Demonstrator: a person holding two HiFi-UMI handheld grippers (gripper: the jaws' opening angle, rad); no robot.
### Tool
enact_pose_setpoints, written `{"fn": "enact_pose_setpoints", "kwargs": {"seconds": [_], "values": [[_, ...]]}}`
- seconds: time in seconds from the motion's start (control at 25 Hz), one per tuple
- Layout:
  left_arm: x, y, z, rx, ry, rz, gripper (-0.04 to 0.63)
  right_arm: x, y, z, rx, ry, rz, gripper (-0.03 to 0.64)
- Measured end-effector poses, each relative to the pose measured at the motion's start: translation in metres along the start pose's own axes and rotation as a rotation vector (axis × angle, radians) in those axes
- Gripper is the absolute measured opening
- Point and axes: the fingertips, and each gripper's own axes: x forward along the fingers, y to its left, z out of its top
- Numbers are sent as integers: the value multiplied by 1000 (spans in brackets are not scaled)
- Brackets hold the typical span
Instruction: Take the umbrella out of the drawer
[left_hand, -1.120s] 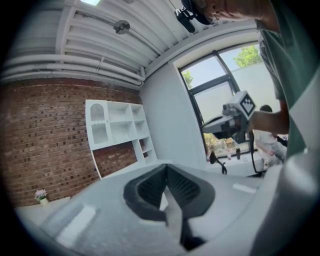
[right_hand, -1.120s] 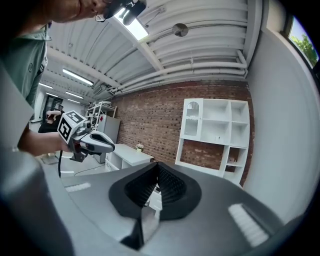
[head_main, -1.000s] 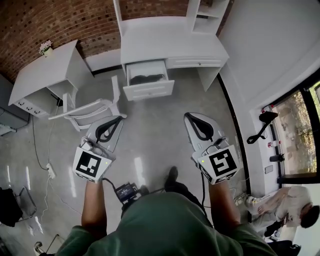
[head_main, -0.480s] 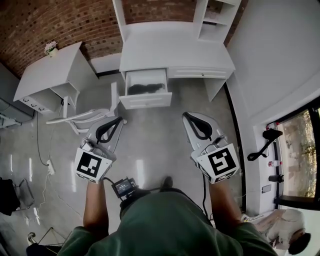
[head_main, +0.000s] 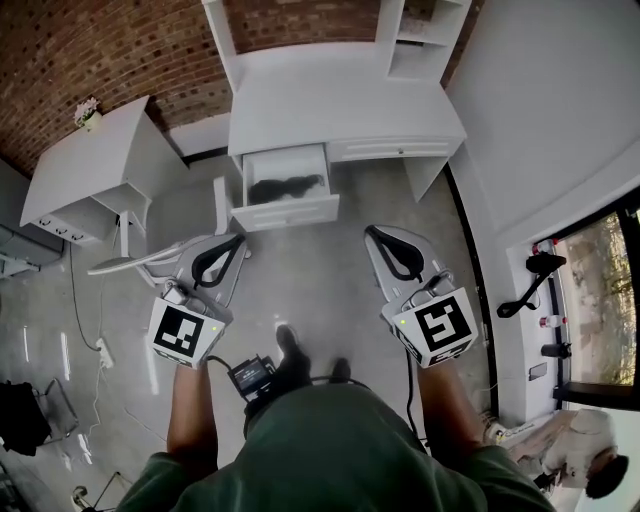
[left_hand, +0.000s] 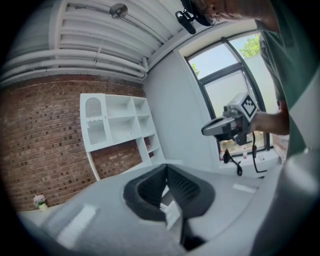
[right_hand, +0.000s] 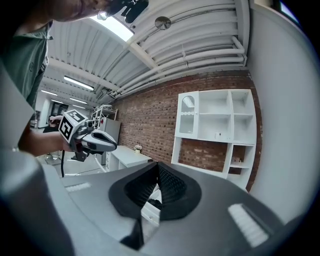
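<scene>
Head view, drawer: an open white drawer (head_main: 285, 212) juts from the white wooden counter (head_main: 340, 100) under the brick wall. A dark, slack-looking folded umbrella (head_main: 285, 186) lies along its inside.
Head view, grippers: the left gripper (head_main: 228, 248) and right gripper (head_main: 382, 242) are held out over the grey floor, well apart from the drawer.
Head view, obstacle: a white chair (head_main: 165, 262) stands just beside the left gripper, left of the drawer.
Left gripper view, fingers: the black ribbed fingers (left_hand: 150, 189) meet tip to tip with nothing between them.
Right gripper view, fingers: the black fingers (right_hand: 142, 187) are likewise pressed together and empty. A white shelf unit (right_hand: 215, 125) stands ahead.
Handling, judged: the umbrella is probably light, with loose and rather slippery fabric round a stiff core. A pinch on cloth alone may slide, so grip across the middle of the bundle or at its handle end. The fingers must part first.
</scene>
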Motion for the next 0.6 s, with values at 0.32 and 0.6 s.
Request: {"fn": "enact_pose_setpoints", "kwargs": {"seconds": [0.32, 0.6], "values": [[32, 77, -7, 0, -62, -75, 3, 68, -10, 15, -4, 26, -82, 5], [48, 143, -21, 4, -91, -120, 3, 129, -9, 27, -4, 43, -133, 5]]}}
